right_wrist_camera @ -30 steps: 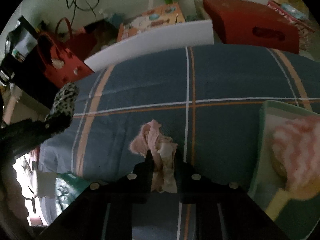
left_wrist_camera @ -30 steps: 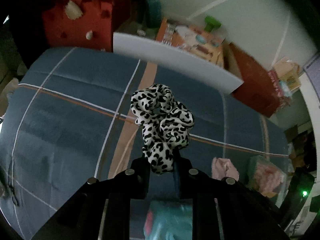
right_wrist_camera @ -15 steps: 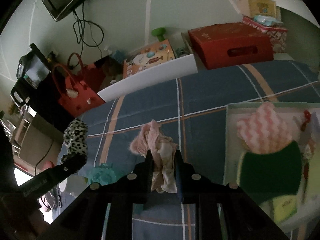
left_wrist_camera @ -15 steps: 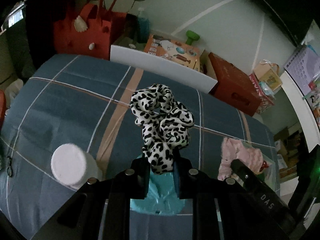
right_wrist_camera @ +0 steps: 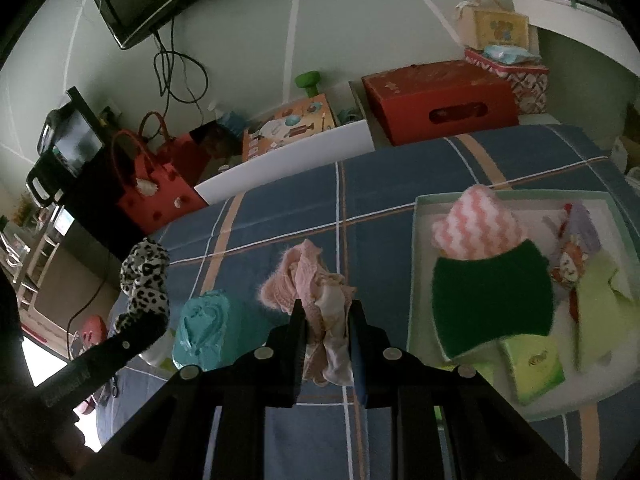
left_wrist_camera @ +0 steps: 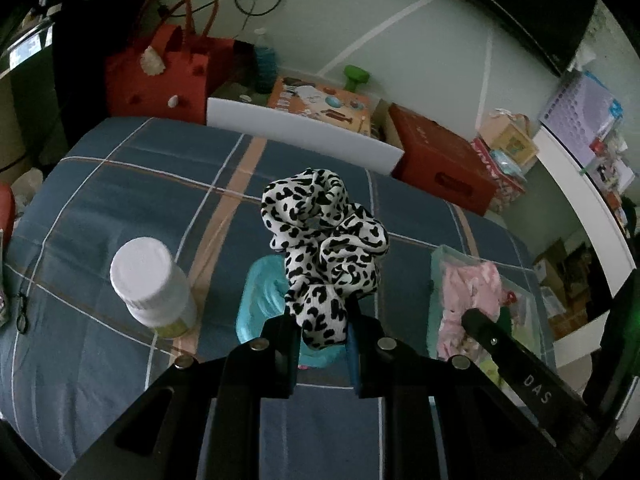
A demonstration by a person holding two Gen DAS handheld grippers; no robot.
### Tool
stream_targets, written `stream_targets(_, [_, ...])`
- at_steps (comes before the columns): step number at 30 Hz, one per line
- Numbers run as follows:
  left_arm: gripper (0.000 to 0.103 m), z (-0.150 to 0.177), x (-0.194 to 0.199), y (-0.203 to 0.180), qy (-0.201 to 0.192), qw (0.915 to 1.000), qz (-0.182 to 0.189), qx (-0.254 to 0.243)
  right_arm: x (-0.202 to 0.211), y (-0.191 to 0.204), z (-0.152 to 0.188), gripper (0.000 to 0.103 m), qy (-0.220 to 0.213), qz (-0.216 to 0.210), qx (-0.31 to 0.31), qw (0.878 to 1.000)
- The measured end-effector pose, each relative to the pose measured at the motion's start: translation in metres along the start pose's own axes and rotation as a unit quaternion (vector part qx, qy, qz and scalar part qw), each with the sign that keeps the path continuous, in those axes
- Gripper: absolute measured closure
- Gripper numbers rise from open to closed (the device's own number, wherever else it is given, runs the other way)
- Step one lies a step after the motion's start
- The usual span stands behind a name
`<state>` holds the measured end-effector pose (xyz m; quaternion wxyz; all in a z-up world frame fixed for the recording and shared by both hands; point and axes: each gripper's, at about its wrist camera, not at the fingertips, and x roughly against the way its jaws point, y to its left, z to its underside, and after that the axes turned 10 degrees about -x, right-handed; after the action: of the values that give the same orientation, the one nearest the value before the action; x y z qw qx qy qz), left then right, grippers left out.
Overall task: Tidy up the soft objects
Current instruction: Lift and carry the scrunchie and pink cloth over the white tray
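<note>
Holding both grippers up over the blue plaid bedspread (right_wrist_camera: 400,168) right now, each one carrying something soft. The left gripper (left_wrist_camera: 322,332) is squeezing its fingers nearly together on the bottom of a black-and-white spotted satin scrunchie (left_wrist_camera: 324,240), with most of the ruffle sticking up free above the tips. The right gripper (right_wrist_camera: 326,328) is doing the same with a crumpled pink and cream fabric bundle (right_wrist_camera: 312,288), pinched low, fluffy part poking out ahead.

Looks to me like the destination is the pale green shallow tray (right_wrist_camera: 420,216) sitting off to the right on the bed, since it's already holding a pink-and-white zigzag cloth (right_wrist_camera: 476,220), a dark green scouring pad (right_wrist_camera: 492,300) and some lime-green bits. So I'm thinking the right one goes first, being closer.

Tips for doing this bit well:
- Keep the squeeze steady while travelling, floppy stuff slips out easily when only a corner is caught.
- Aim for a bare patch of tray, not the pile.
- Lower before letting go so it isn't bouncing out over the rim.
- Watch the white-capped plastic bottle (left_wrist_camera: 154,288) and the teal crinkly packet (left_wrist_camera: 264,300) under the left gripper, easy to clip on the way across.
</note>
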<state>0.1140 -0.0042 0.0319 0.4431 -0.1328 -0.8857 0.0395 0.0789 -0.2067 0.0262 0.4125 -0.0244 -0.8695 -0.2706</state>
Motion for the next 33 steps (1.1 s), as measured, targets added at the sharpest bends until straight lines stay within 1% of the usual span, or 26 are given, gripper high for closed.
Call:
stream_targets(6, [0.083, 0.001, 0.000, -0.018, -0.002, 0.9998, 0.004, -0.022, 0.009, -0.012, -0.003, 0.082, -0.007, 0.000, -0.004, 1.000])
stream_targets(11, [0.083, 0.001, -0.008, -0.034, 0.005, 0.9991, 0.018, -0.037, 0.013, -0.031, -0.010, 0.082, -0.015, 0.012, -0.018, 1.000])
stream_targets(14, [0.083, 0.001, -0.015, -0.047, 0.013, 0.9982, 0.023, -0.053, 0.020, -0.051, -0.017, 0.082, -0.027, 0.028, -0.036, 0.999])
stream_targets(17, [0.083, 0.004, -0.022, -0.065, 0.023, 0.9964, 0.044, -0.070, 0.028, -0.072, -0.023, 0.082, -0.038, 0.049, -0.057, 0.996])
stream_targets(20, [0.083, 0.007, -0.026, -0.080, 0.028, 0.9947, 0.049, -0.086, 0.037, -0.094, -0.028, 0.082, -0.048, 0.066, -0.079, 0.994])
stream_targets(26, [0.083, 0.015, -0.032, -0.112, 0.042, 0.9894, 0.074, -0.118, 0.055, -0.130, -0.035, 0.082, -0.068, 0.089, -0.113, 0.987])
stream_targets(29, [0.083, 0.021, -0.036, -0.132, 0.048, 0.9853, 0.085, -0.140, 0.061, -0.146, -0.037, 0.082, -0.075, 0.105, -0.127, 0.983])
stream_targets(33, [0.083, 0.032, -0.049, -0.161, 0.076, 0.9770, 0.110, -0.166, 0.059, -0.168, -0.038, 0.082, -0.066, 0.154, -0.136, 0.976])
